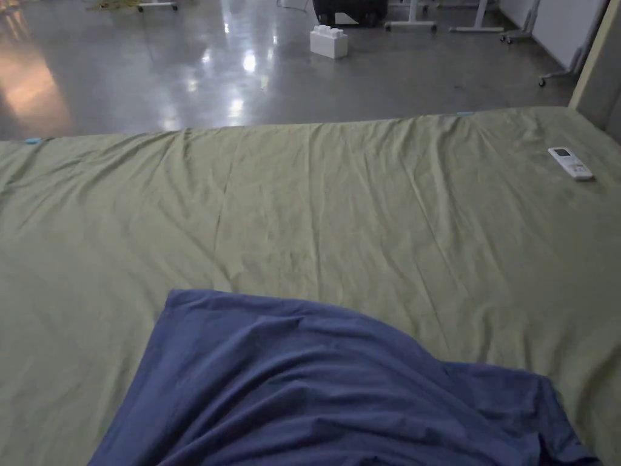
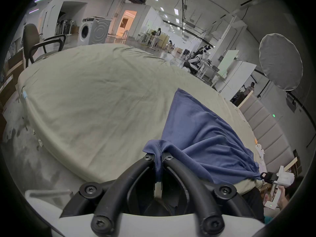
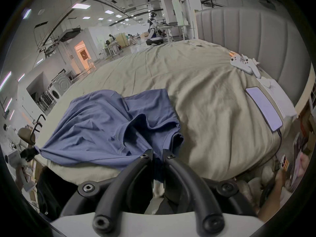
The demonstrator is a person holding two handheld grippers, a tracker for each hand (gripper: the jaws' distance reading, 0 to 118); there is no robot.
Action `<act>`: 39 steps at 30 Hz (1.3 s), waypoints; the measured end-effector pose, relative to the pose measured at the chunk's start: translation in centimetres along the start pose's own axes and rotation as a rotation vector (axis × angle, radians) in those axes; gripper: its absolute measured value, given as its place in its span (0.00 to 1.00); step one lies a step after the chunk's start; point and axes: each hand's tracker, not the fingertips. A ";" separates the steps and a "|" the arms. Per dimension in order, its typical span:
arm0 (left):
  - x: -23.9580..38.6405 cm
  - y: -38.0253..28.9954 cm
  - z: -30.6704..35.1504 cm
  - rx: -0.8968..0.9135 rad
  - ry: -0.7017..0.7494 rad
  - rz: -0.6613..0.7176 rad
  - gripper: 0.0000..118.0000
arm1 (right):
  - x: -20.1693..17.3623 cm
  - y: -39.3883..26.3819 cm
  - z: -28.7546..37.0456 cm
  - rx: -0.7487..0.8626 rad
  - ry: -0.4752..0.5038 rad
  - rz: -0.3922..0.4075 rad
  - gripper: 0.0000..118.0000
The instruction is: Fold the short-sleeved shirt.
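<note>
Both the left tongs (image 2: 158,157) and right tongs (image 3: 158,155) pinch the blue shirt (image 1: 339,388), probably its hem; pull evenly, flattening it on the bed (image 1: 364,212).

I read shirt (image 1: 339,388) as soft matt blue knit cloth, stitched hem | bed sheet (image 1: 339,212) matt olive woven cloth, creased | floor (image 1: 182,73) glossy, reflective | remote (image 1: 570,163) smooth white plastic | left gripper (image 2: 158,157) matt black links | headboard (image 3: 248,35) padded, ribbed, matt grey
</note>
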 end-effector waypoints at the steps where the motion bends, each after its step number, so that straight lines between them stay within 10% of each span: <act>1: -0.1 -0.1 0.4 0.000 0.003 0.016 0.05 | 0.2 -0.1 0.5 0.005 0.002 -0.014 0.08; 11: -0.1 -1.6 3.3 0.008 0.004 -0.017 0.05 | 0.8 -1.3 4.0 0.021 -0.004 -0.041 0.08; 17: 0.0 -0.9 1.8 -0.003 0.018 -0.034 0.08 | -0.9 -2.0 2.8 0.000 -0.032 0.098 0.12; 20: 0.3 -0.1 1.4 0.018 0.051 -0.058 0.52 | -0.8 -1.8 2.6 0.004 -0.046 0.107 0.67; 21: 0.4 0.4 1.4 0.032 0.066 -0.067 0.67 | -0.6 -1.7 2.8 0.019 -0.056 0.097 0.70; 27: 2.6 4.4 4.1 0.190 0.125 -0.126 0.72 | -0.6 1.2 5.6 0.182 -0.085 -0.007 0.69; 39: 14.7 7.0 11.4 0.480 0.018 -0.454 0.76 | -6.0 5.5 12.8 0.496 -0.078 0.119 0.72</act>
